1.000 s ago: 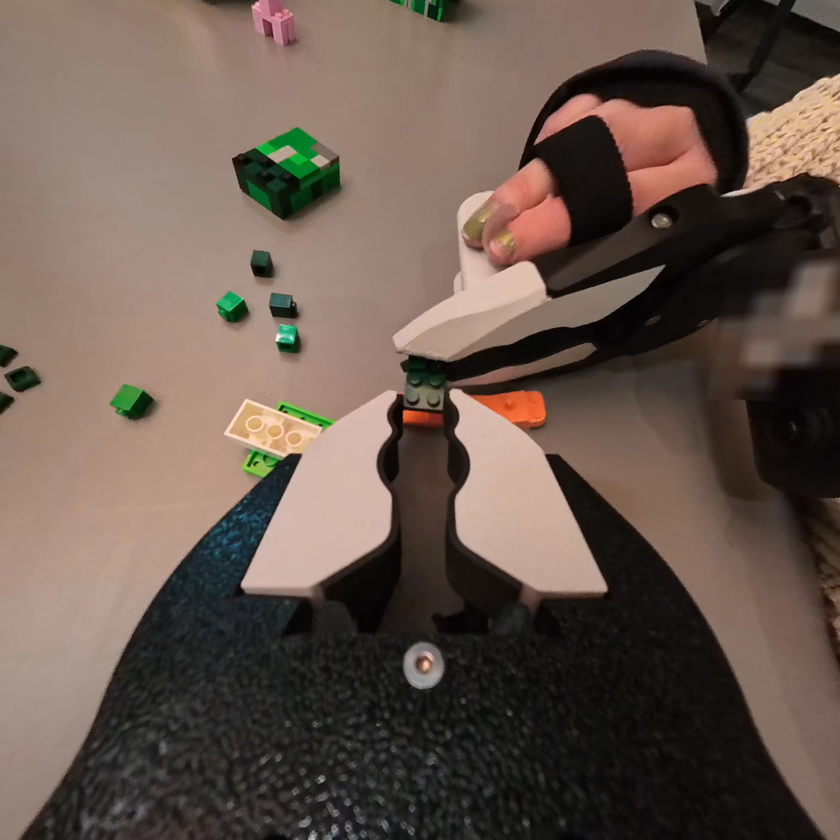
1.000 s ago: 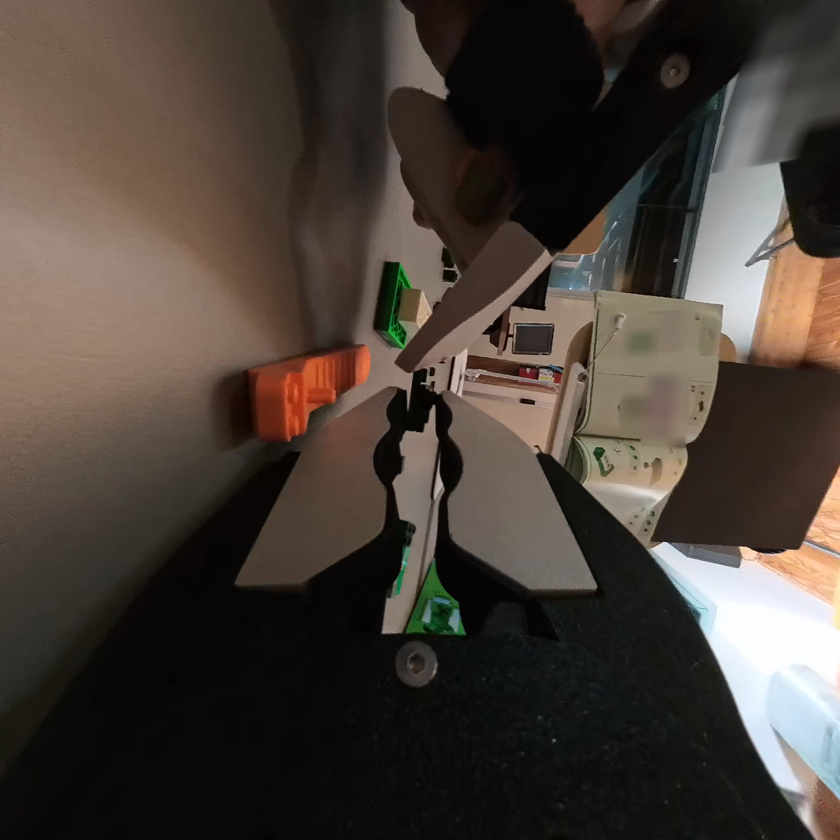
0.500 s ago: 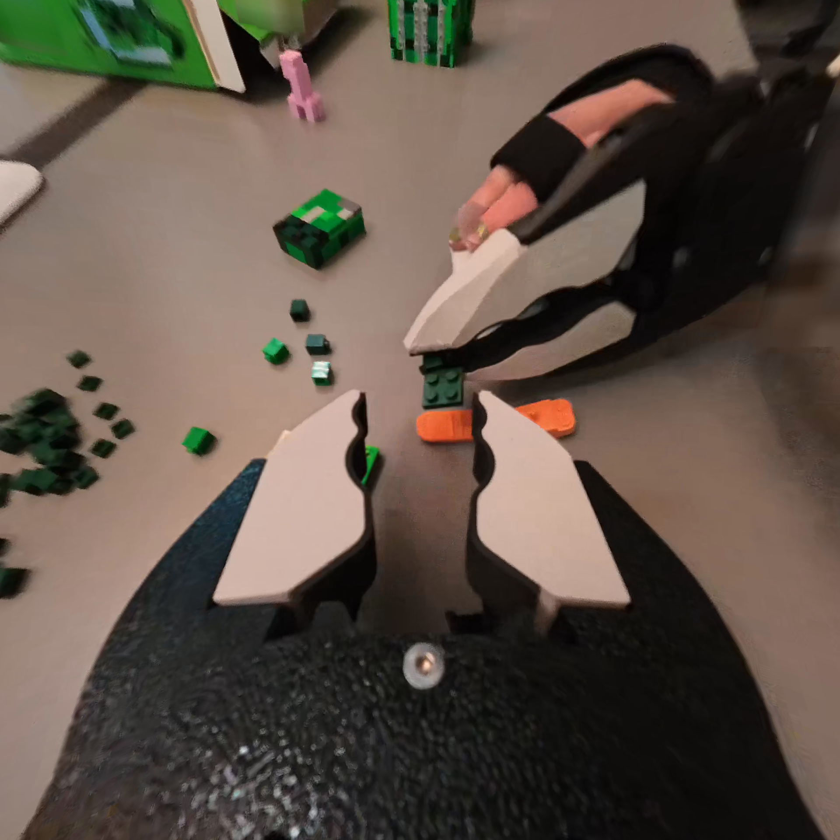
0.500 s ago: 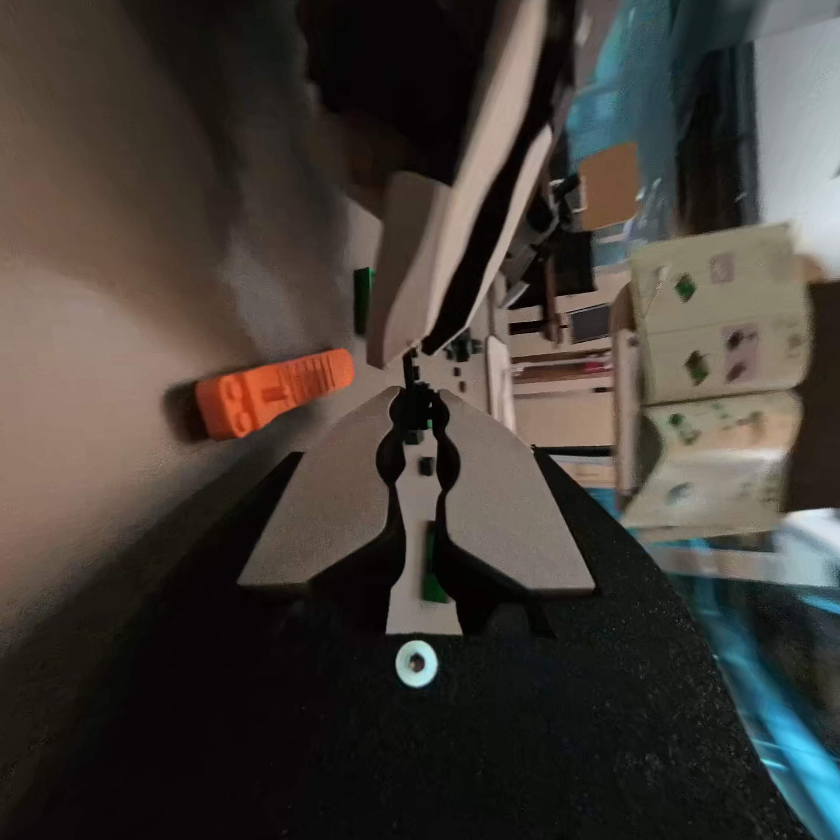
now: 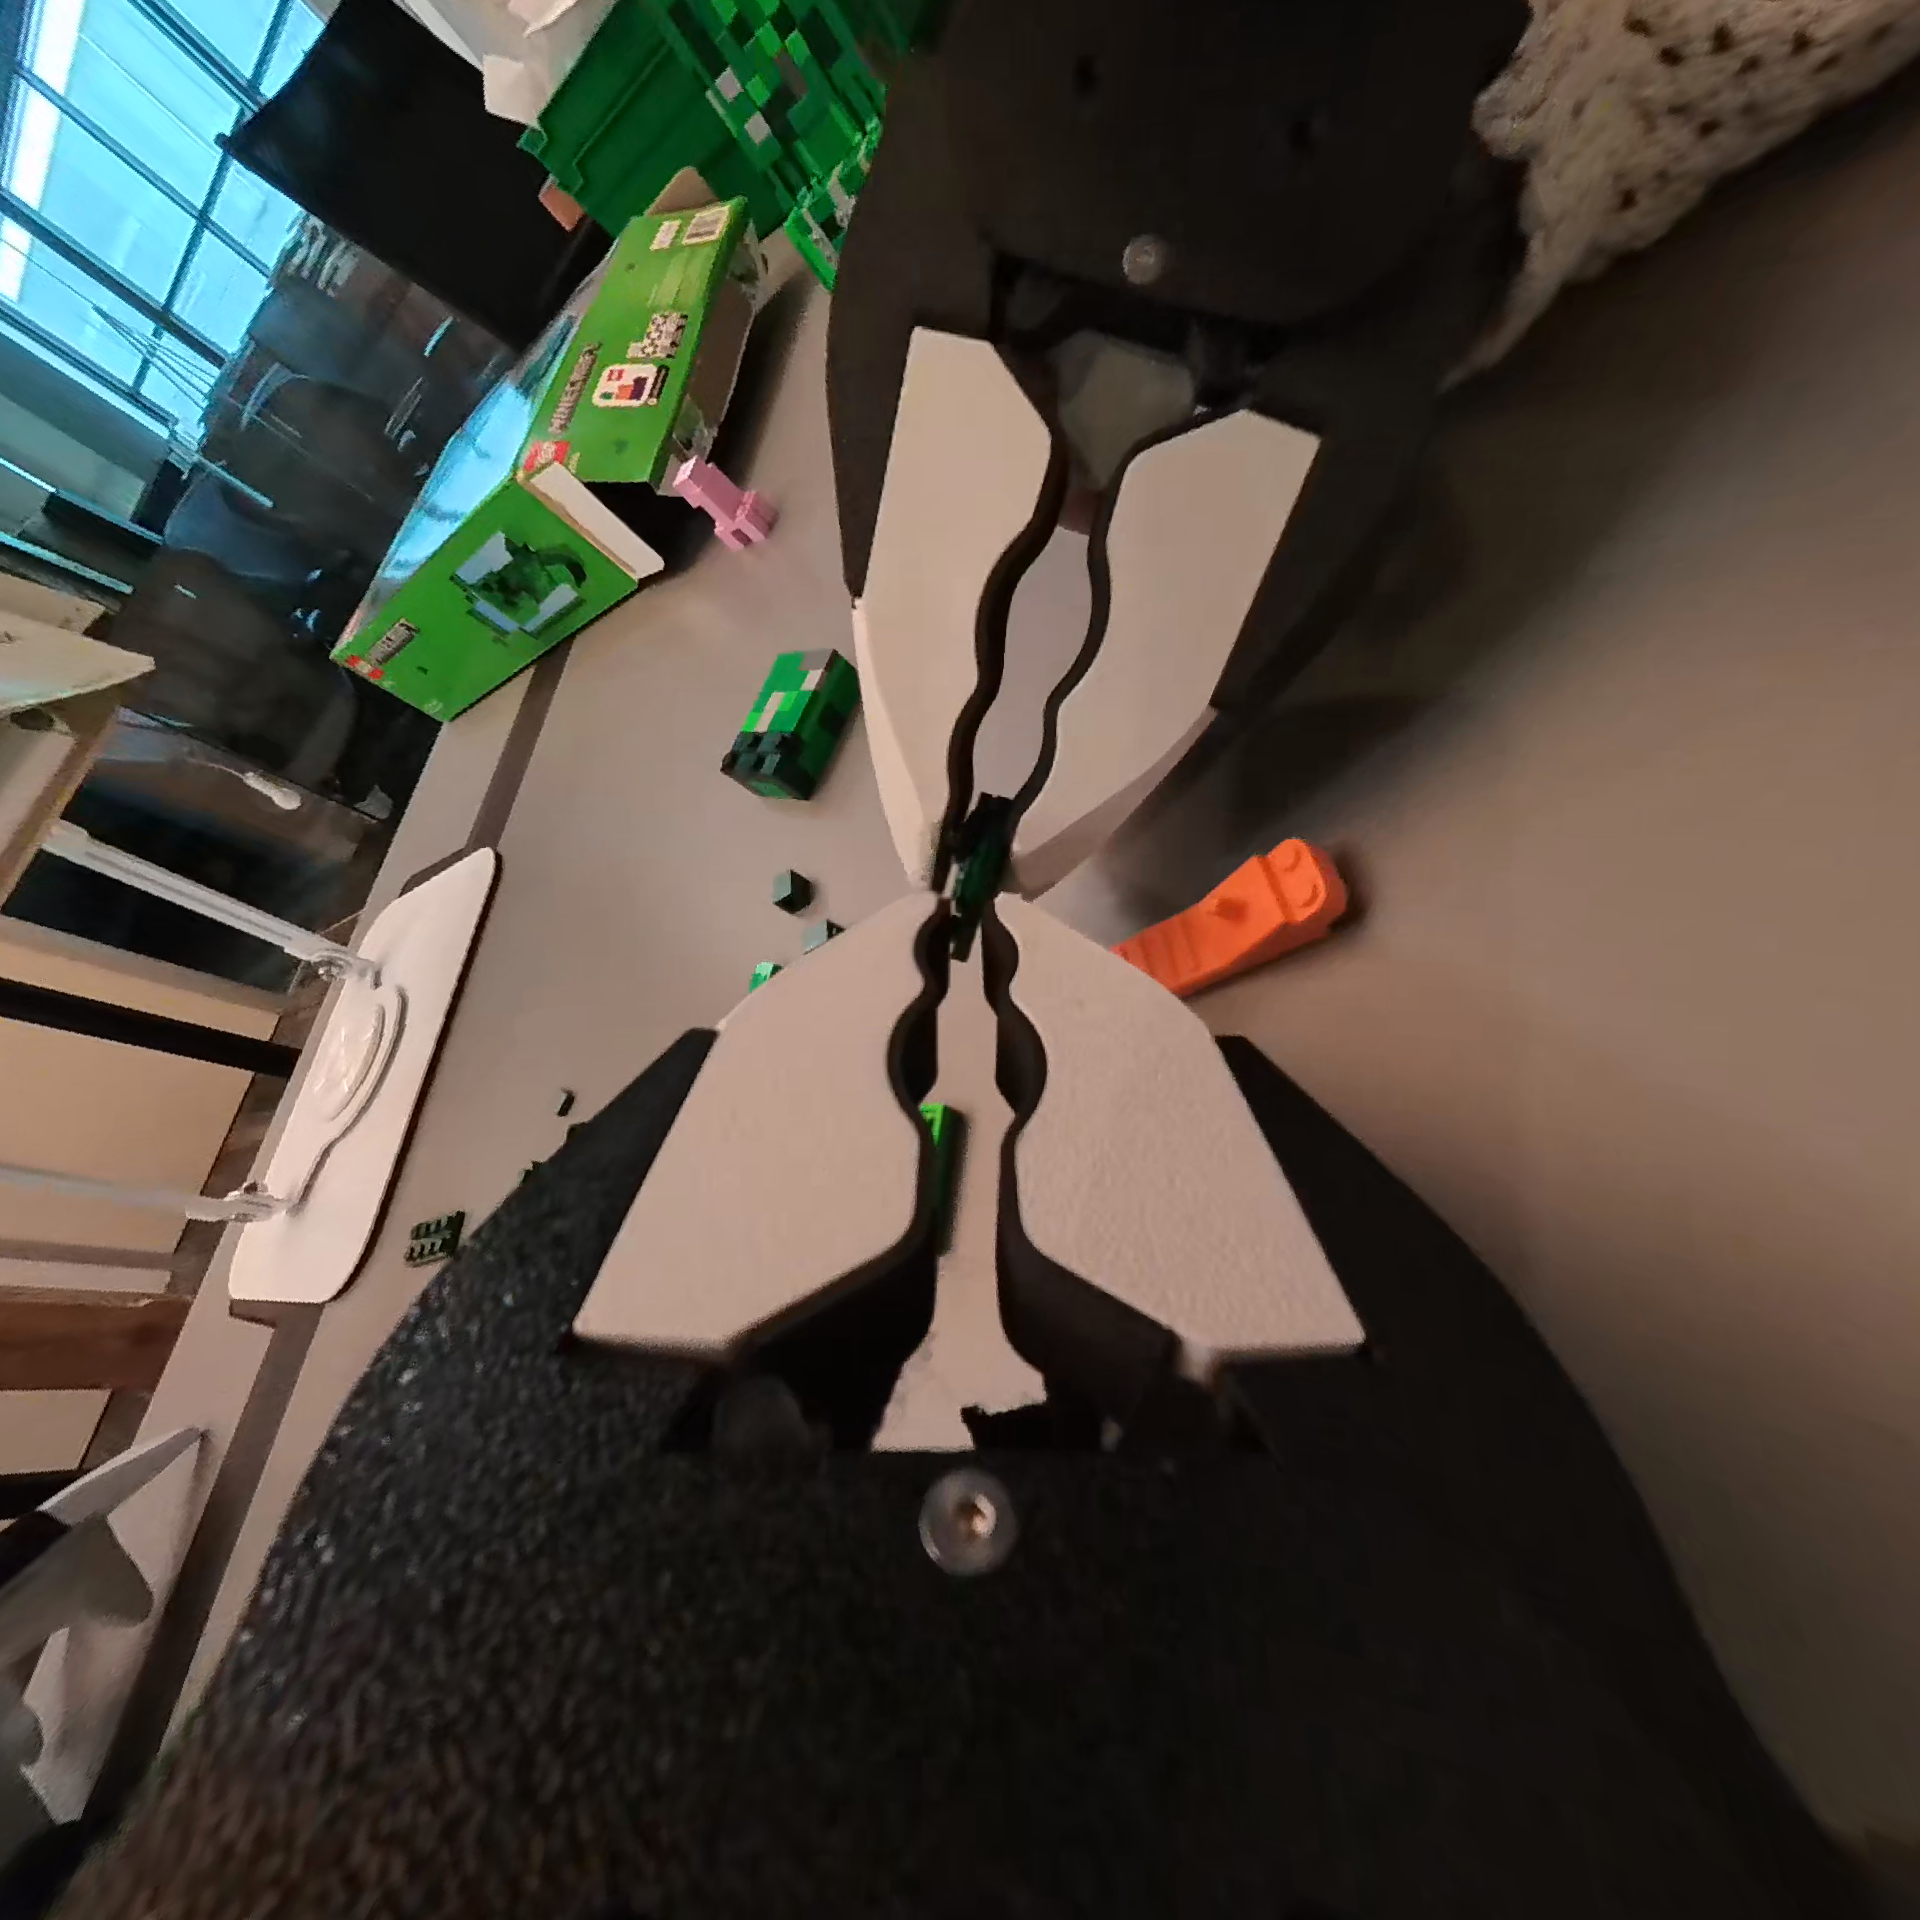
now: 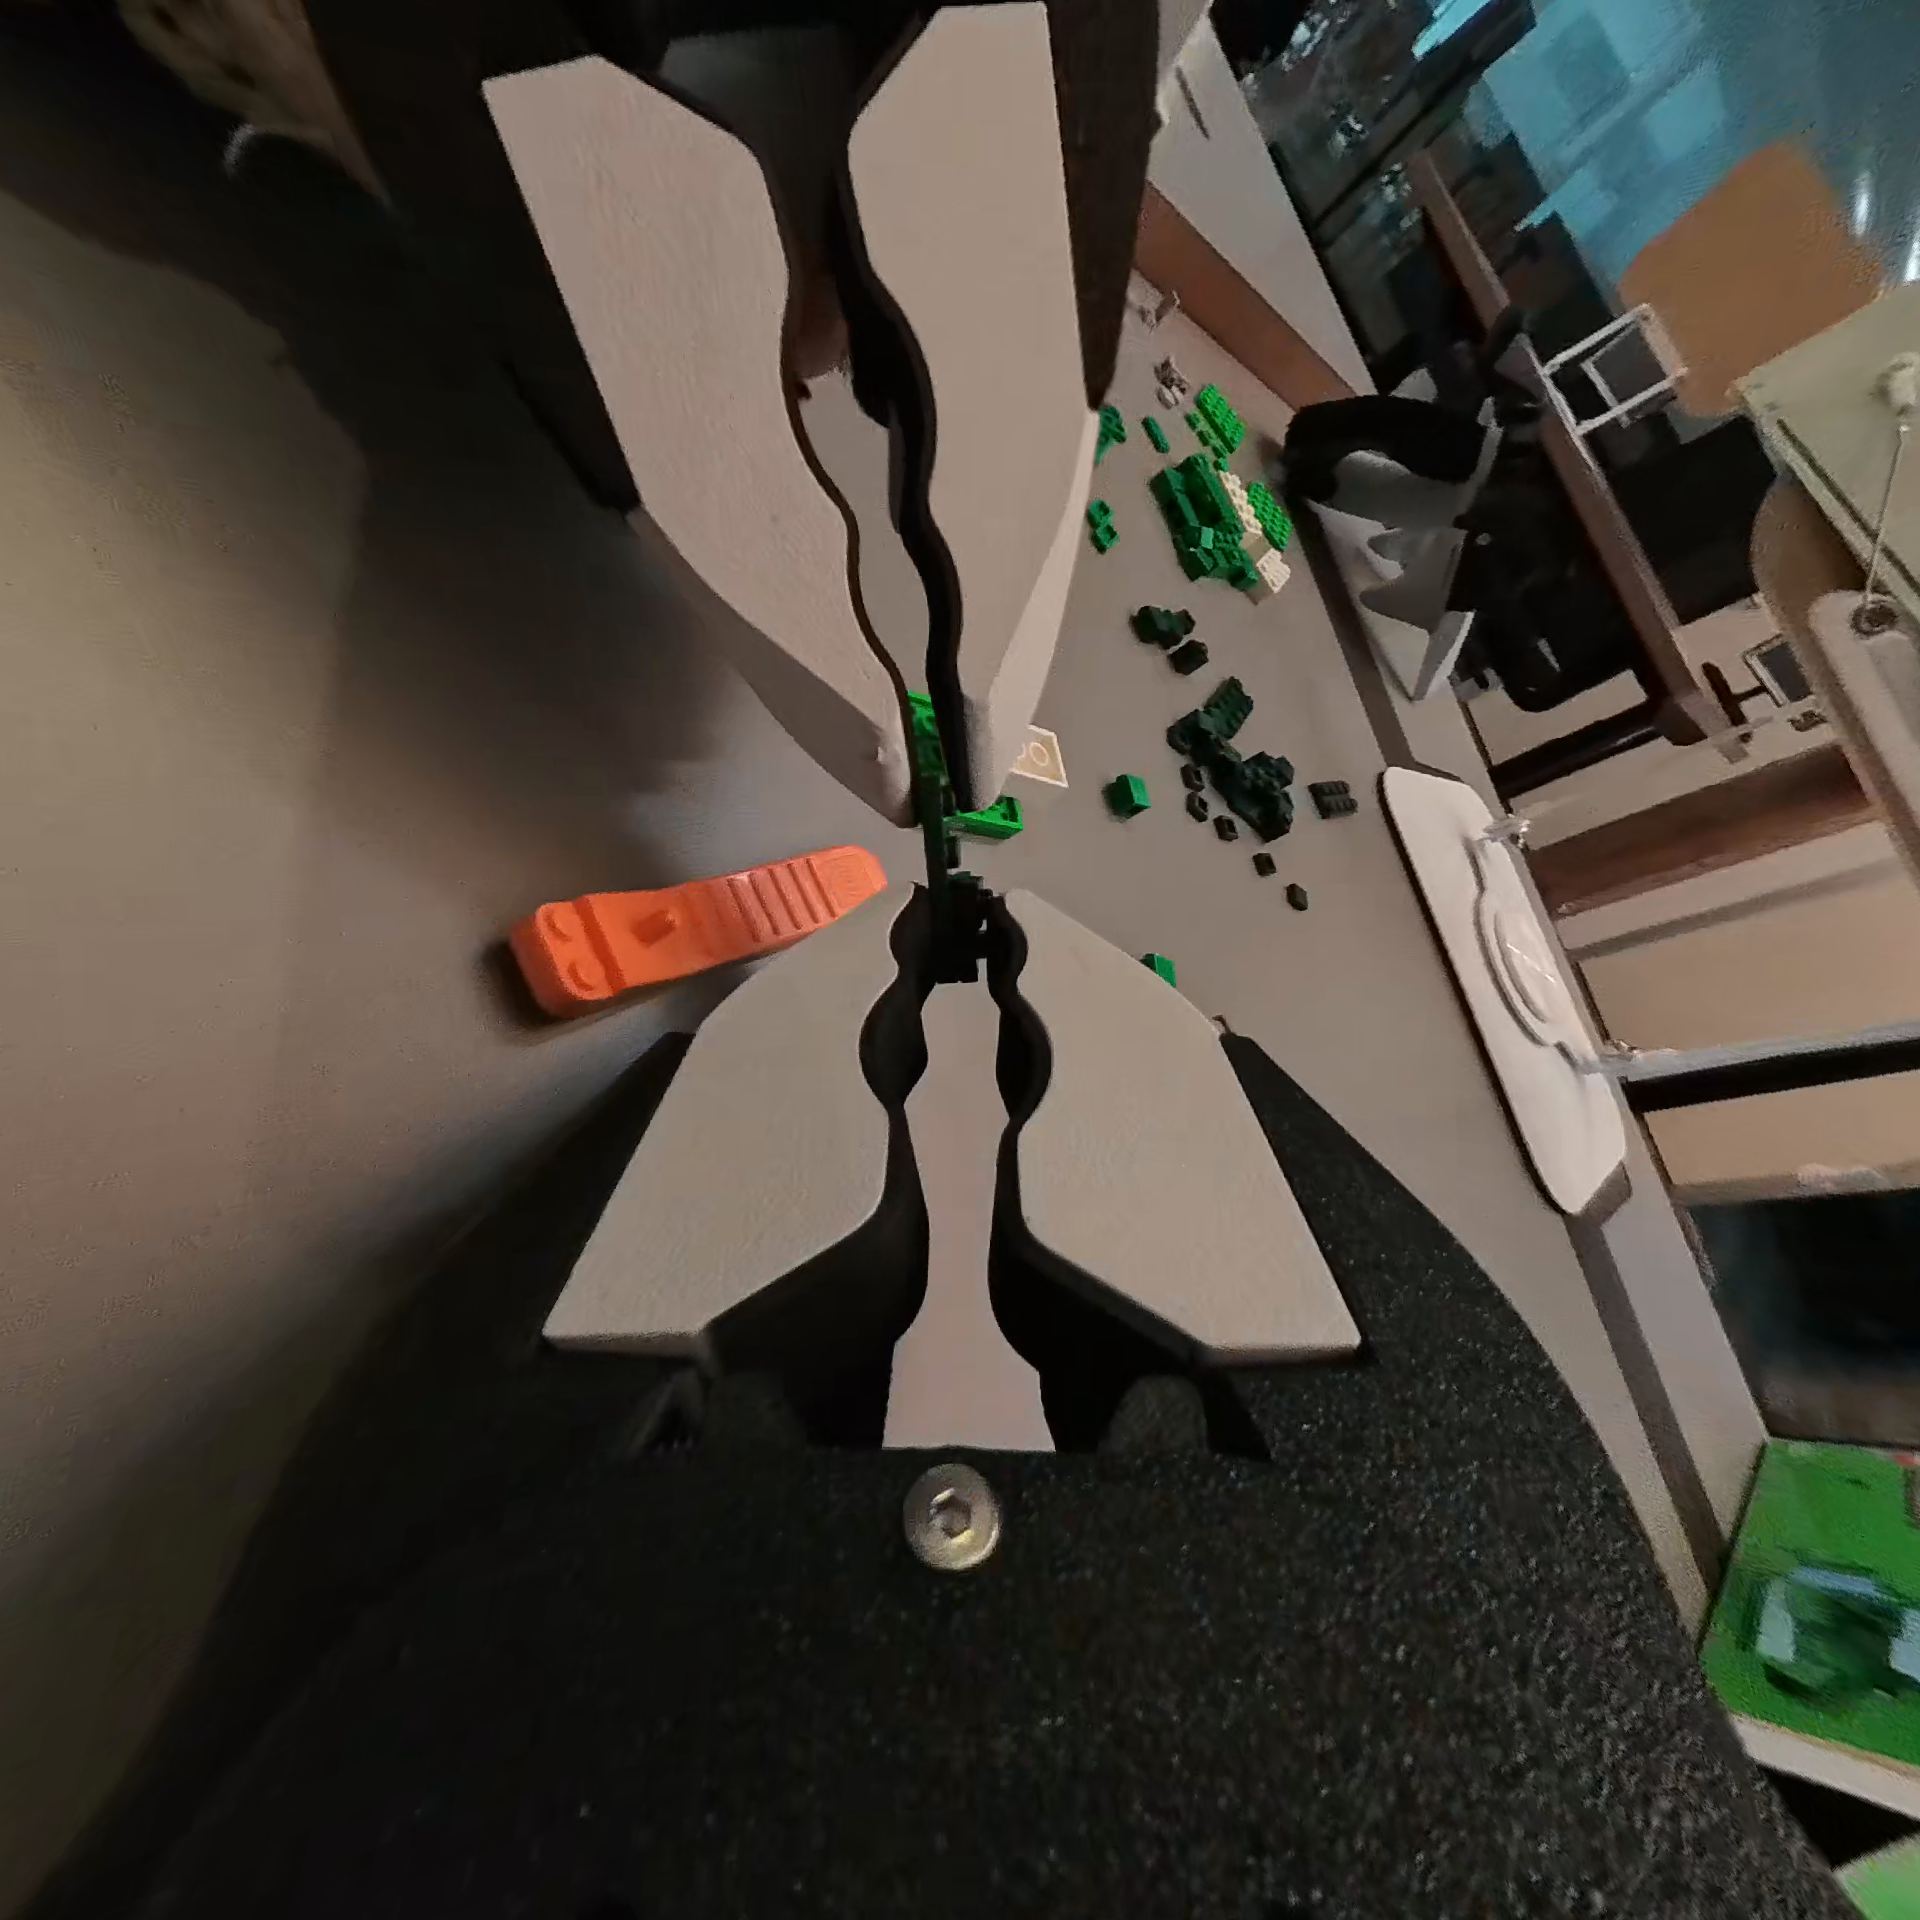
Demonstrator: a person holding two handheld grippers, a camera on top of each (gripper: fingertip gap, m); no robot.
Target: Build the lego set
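A small dark green lego plate piece [image 5: 977,857] is held edge-on above the grey table, between two grippers that meet tip to tip. My left gripper [image 5: 961,925] is shut on its near end. My right gripper [image 5: 971,836] comes in from the top of the left wrist view, shut on the far end. In the right wrist view my right gripper [image 6: 951,920] grips the dark green piece [image 6: 951,935]. There the left gripper [image 6: 928,774] clamps its greener upper end from above. Both views are rolled sideways.
An orange brick separator [image 5: 1236,920] [image 6: 696,925] lies on the table [image 5: 1558,935] just beside the grippers. A green block head [image 5: 795,722], a pink figure [image 5: 727,504] and a green box [image 5: 551,468] lie beyond. Loose green bricks [image 6: 1236,779] and a white pad [image 6: 1507,997] sit to the side. Less than 4 cm separates the two grippers' tips. The orange brick separator [image 6: 696,925] is about 4 cm from both grippers' fingertips. The left camera catches it too, in the left wrist view [image 5: 1173,935].
My left gripper let go of the piece and opened half a second ago; now it is shut on it again. Both grippers have rolled sideways and now face tip to tip.
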